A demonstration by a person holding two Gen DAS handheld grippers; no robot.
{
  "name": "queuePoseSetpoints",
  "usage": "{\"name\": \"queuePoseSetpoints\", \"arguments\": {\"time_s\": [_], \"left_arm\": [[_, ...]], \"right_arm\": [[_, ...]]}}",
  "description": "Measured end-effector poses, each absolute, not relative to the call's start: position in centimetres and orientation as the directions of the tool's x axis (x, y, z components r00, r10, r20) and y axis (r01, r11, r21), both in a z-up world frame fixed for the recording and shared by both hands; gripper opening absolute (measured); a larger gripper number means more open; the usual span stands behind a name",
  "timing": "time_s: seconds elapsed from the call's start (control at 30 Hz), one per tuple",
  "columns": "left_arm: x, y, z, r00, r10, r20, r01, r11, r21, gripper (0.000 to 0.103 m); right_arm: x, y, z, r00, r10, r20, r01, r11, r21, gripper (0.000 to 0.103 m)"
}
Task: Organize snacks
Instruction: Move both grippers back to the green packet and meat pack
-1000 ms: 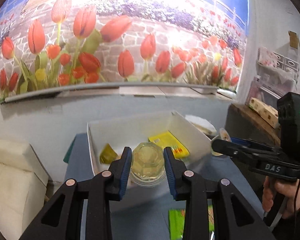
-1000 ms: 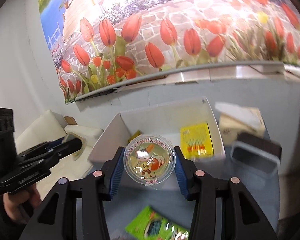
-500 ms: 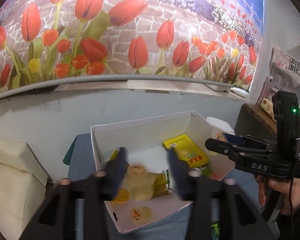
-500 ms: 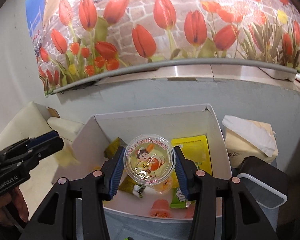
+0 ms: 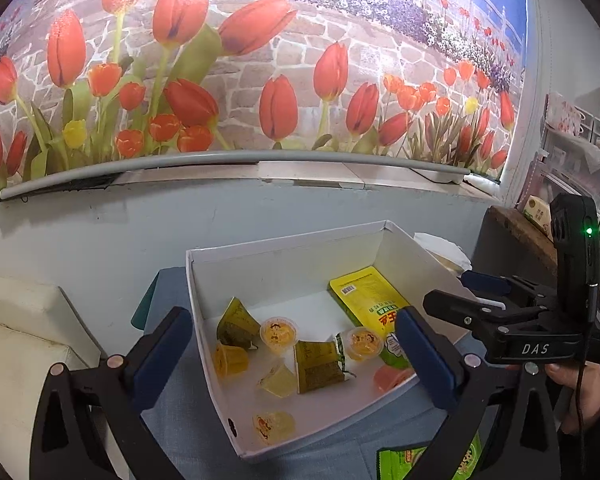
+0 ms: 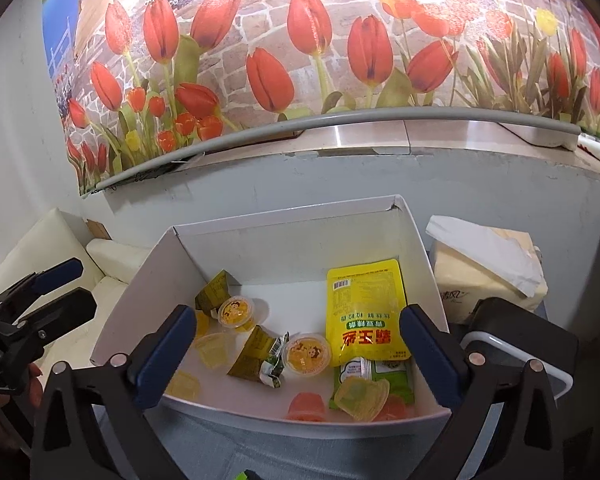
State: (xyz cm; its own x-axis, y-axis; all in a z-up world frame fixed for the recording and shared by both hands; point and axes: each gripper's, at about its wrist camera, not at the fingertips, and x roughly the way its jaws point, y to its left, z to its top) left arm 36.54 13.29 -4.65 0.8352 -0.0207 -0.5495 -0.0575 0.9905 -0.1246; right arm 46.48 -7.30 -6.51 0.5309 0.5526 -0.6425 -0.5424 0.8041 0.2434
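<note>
Above the white box [image 5: 284,256], both the left gripper [image 5: 296,350] and right gripper [image 6: 300,344] hang, jaws opening wide and empty; jelly cups [image 6: 308,354] lie inside, yellow packet [image 6: 366,316] toward 1 o'clock.

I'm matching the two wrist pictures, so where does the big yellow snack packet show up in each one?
Left wrist: the yellow packet lies right of centre, along the box's right wall.
Right wrist: the yellow packet lies right of centre, flat on the box floor.
Shared landmark: the white box, its far right corner.

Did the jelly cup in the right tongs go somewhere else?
Yes. It left the right tongs, whose jaws are opening with nothing between them, and dropped into the white box, probably the jelly cup beside the yellow packet.
</note>
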Motion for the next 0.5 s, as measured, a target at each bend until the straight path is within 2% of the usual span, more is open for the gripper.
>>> {"name": "queuePoseSetpoints", "arguments": {"time_s": [0.27, 0.5], "left_arm": [[32.2, 11.5, -4.0, 0.836, -0.033, -0.547, -0.044, 0.991, -0.126, 0.103], [26.3, 8.9, -5.0, 0.824, -0.042, -0.565, -0.03, 0.993, -0.118, 0.103]], "right_arm": [[40.7, -9.9, -4.7, 0.558, 0.578, -0.595, -0.578, 0.785, 0.221, 0.103], [33.4, -14.5, -5.8, 0.559, 0.57, -0.602, -0.574, 0.79, 0.215, 0.103]]}}
